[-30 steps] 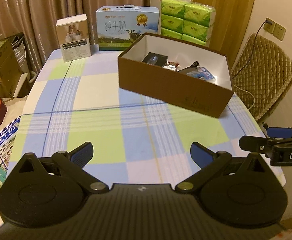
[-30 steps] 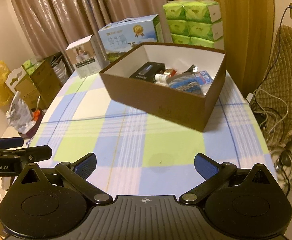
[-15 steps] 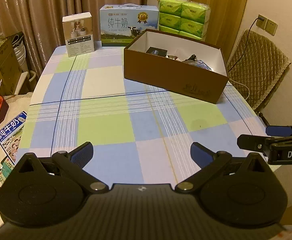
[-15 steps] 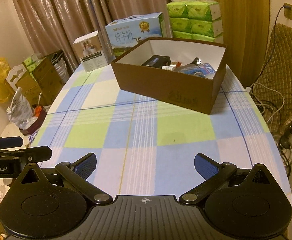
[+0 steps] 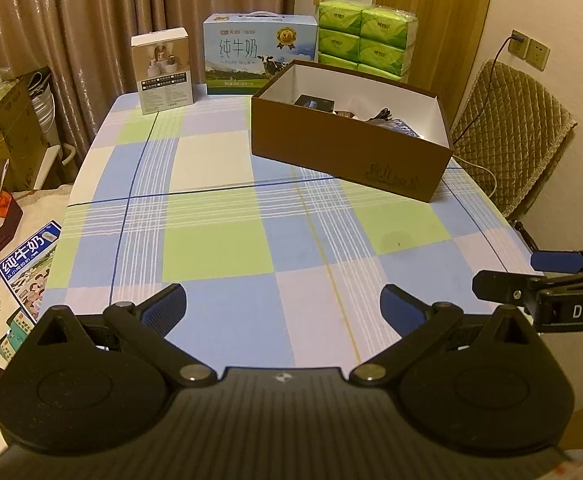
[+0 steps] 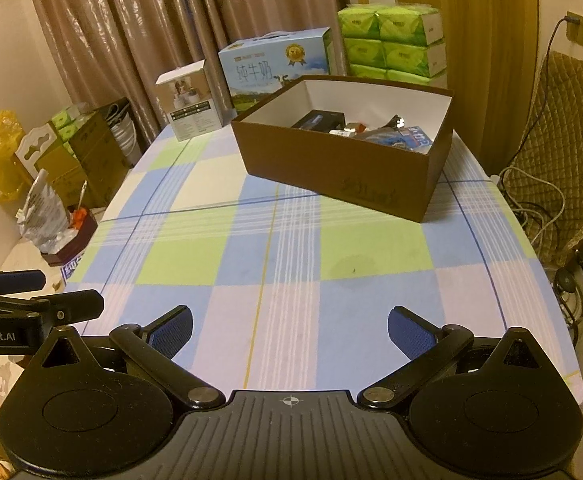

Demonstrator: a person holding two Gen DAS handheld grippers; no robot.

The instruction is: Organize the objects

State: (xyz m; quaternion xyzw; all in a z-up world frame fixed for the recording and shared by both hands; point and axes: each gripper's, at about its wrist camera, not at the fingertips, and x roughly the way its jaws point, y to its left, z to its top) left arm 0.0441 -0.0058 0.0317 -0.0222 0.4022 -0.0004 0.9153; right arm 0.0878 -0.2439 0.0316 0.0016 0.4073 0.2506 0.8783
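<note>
Sitting in the upper right of both frames, the brown box with small items inside rests on the checked table, well apart from the left claw and right claw, both spread wide and empty.

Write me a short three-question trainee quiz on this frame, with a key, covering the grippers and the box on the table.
1. True or false: the left gripper holds an object.
2. The small items lie where? A) scattered on the tablecloth B) inside the brown box C) on the chair
3. Fill in: the stack of green tissue packs stands ______ the brown box, as seen from the grippers.

Key:
1. False; its jaws stand wide apart with nothing between them, as do those of the right gripper.
2. B
3. behind
</note>
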